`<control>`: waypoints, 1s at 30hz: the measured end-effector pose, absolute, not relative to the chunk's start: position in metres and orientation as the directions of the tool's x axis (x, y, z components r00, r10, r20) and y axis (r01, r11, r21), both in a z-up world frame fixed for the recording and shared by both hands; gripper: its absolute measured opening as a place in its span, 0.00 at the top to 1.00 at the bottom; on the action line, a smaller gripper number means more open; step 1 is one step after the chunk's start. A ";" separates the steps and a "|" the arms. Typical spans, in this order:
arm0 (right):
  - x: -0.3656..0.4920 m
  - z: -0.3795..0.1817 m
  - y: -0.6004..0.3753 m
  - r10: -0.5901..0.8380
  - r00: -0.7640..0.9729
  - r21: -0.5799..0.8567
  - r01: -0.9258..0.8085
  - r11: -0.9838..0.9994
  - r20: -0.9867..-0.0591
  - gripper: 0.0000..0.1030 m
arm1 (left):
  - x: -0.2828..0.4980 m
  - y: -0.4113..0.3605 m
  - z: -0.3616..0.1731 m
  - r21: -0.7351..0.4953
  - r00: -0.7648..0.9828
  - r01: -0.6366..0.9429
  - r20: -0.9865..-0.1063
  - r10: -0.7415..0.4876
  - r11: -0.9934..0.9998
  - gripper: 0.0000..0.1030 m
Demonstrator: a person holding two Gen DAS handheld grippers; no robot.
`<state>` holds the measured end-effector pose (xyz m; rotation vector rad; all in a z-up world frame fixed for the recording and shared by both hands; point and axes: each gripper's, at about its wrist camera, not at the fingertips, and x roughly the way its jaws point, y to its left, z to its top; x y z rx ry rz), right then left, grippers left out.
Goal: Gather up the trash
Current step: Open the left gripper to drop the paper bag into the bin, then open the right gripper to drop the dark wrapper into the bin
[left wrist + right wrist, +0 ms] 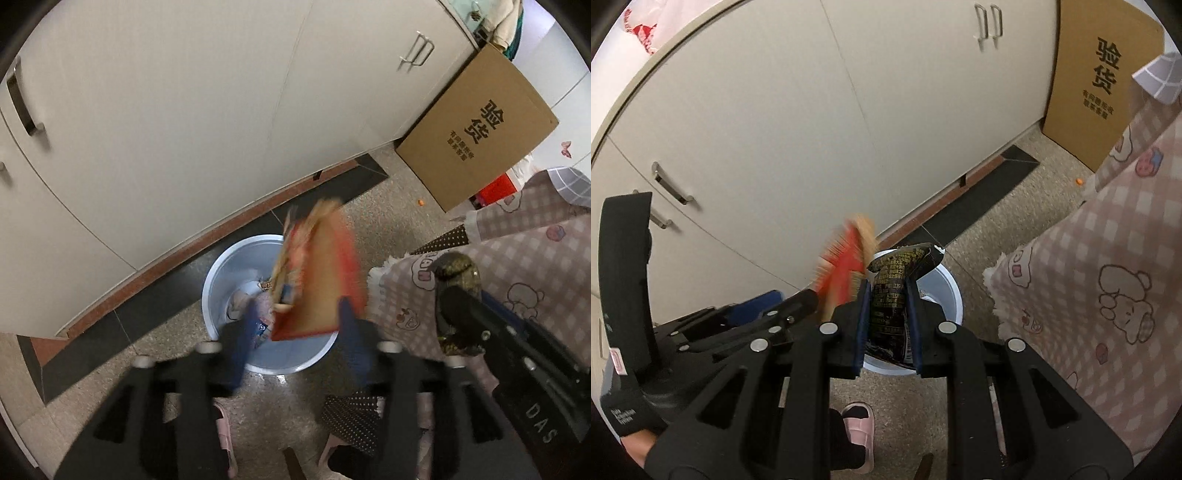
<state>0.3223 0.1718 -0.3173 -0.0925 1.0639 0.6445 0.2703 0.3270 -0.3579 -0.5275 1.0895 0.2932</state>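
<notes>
My left gripper (298,304) points down over a pale blue bin (221,275) on the floor, jaws apart. A blurred red and orange packet (317,273) hangs between the blue fingers (242,347), tilted over the bin, and the left pad stands clear of it. Other scraps (240,299) lie inside the bin. My right gripper (886,284) is shut on a crumpled black wrapper with gold print (890,295), held just above the bin's rim (951,291). The red packet (846,258) shows blurred to the left of it.
White cabinet doors (166,129) stand right behind the bin. A cardboard box (480,129) leans at the right. A pink checked tablecloth (1108,277) hangs close on the right. A person's pink slipper (858,428) is on the speckled floor below.
</notes>
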 end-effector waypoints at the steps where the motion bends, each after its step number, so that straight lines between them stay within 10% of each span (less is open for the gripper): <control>1: 0.323 -0.319 0.171 0.446 0.318 0.232 -0.532 0.814 -0.836 0.81 | 0.269 0.328 -0.358 -0.256 0.442 -0.479 -0.897 -0.022 0.839 0.51; 30: 0.315 -0.306 0.194 0.489 0.354 0.239 -0.558 0.794 -0.797 0.79 | 0.250 0.349 -0.329 -0.219 0.460 -0.548 -0.885 0.072 0.808 0.40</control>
